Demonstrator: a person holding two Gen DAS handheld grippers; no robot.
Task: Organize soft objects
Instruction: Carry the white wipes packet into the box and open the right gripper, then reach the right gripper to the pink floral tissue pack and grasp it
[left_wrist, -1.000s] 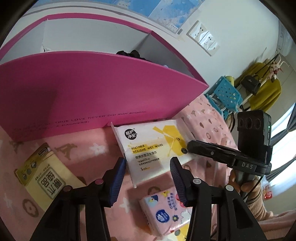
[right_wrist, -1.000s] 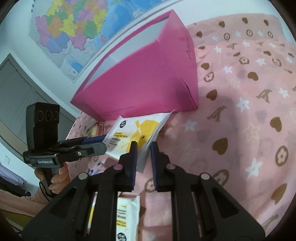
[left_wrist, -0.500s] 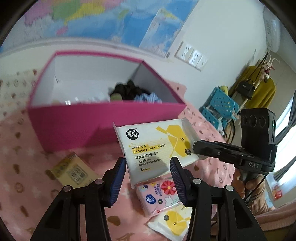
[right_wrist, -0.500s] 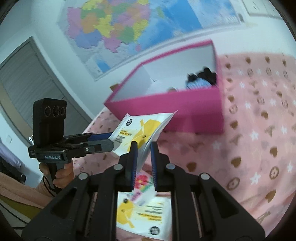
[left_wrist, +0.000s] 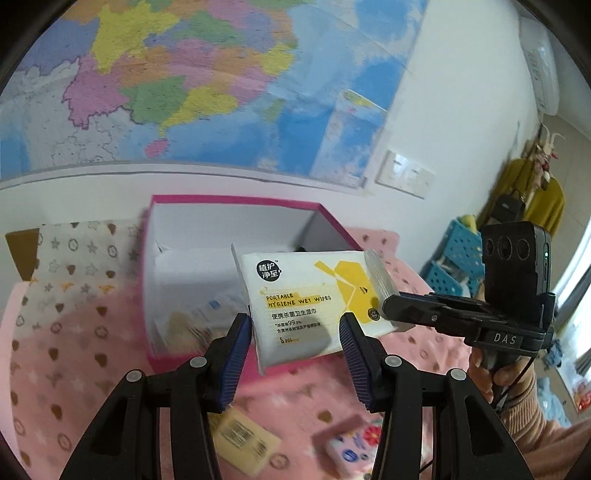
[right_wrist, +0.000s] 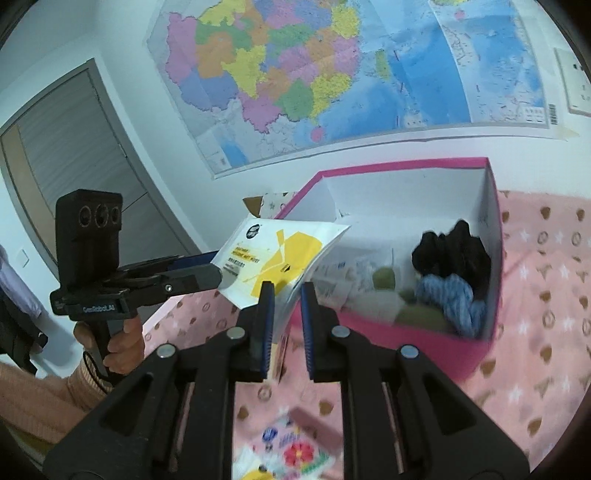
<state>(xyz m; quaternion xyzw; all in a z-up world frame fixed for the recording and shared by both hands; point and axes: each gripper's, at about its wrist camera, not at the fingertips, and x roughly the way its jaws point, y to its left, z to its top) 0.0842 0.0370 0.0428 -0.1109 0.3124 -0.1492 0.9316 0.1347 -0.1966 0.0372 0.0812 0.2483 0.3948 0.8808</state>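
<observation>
- Two grippers are engaged on one white-and-yellow wet-wipes pack (left_wrist: 314, 299), which is held in the air in front of the pink box (left_wrist: 177, 354), level with its open top.
- The left gripper (left_wrist: 295, 354) is seen with its jaws closed onto the two long edges of the pack, one pad on each side.
- The right gripper (right_wrist: 286, 314) is nearly shut, and the pack's sealed end flap is pinched between its pads.
- Several soft items are already stowed in the pink box: a dark bundle (right_wrist: 452, 251), a blue knitted piece (right_wrist: 452, 299) and pale packets, too blurred to be named.
- Three packs at least are left on the pink bedcover (left_wrist: 55, 369): a beige tissue pack (left_wrist: 245, 443) and a flowered pack (left_wrist: 351, 452) below the left gripper, with a yellow-marked one only partly visible beneath the right gripper.
- Roughly the middle of the task is judged to be reached; the pack is not yet placed inside.
</observation>
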